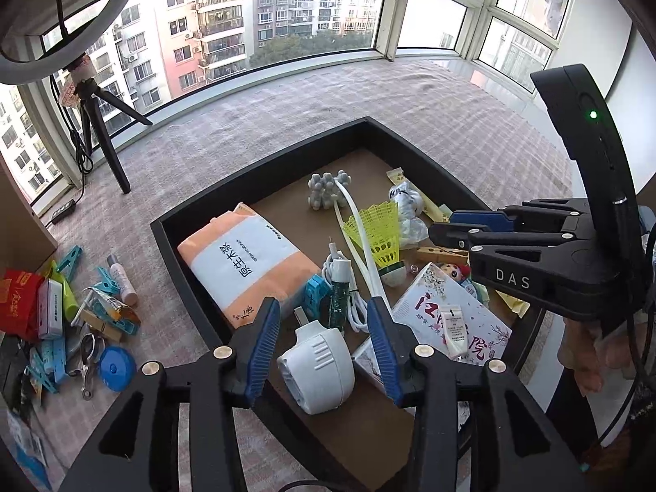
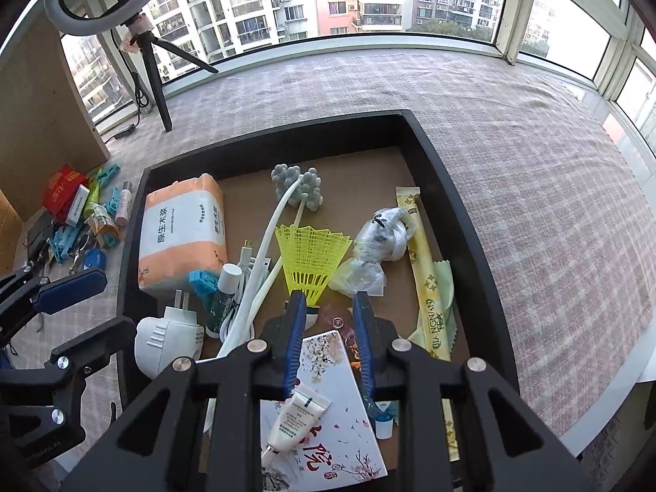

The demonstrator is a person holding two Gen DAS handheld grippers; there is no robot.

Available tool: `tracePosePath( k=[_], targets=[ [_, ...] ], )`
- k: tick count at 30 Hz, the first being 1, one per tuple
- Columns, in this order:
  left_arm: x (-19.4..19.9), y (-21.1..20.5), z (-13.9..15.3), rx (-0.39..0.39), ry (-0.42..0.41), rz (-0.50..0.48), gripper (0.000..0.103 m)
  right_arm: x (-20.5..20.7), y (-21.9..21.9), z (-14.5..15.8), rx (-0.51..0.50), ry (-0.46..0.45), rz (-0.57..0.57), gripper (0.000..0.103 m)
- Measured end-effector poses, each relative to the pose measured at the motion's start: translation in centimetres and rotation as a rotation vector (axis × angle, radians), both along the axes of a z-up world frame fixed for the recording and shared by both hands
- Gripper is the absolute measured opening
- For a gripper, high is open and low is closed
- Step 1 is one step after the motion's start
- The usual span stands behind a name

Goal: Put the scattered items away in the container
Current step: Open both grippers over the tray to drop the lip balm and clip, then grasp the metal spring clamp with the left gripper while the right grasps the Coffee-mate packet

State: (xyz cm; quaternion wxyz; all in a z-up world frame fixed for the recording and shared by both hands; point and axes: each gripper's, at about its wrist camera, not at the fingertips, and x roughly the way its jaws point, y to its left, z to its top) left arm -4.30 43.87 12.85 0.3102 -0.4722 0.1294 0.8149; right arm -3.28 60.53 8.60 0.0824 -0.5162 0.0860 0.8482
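Note:
The black tray holds a tissue pack, a yellow shuttlecock, a massager, a pink booklet and a small white tube. My left gripper is open above the tray's near edge, with a white plug adapter lying below between its fingers. My right gripper is open and empty over the booklet, just behind the shuttlecock. It also shows in the left wrist view.
Scattered items lie left of the tray on the checked cloth: a red packet, blue clothes pegs, a blue tape measure, a lip balm and scissors. A tripod stands by the window. A tea stick lies in the tray.

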Motion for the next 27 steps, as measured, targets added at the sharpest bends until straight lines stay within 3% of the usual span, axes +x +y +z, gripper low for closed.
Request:
tracePosePath(
  k=[10, 27],
  targets=[
    [-1.4, -3.7, -1.0, -0.012, -0.01, 0.084, 0.042, -1.9, -3.6, 0.5, -0.018, 0.006, 0.094, 0.025],
    [-7.6, -18.3, -4.8, -0.121, -0.037, 0.31, 0.042, -7.8, -16.1, 0.5, -0.035, 0.015, 0.381, 0.035]
  ],
)
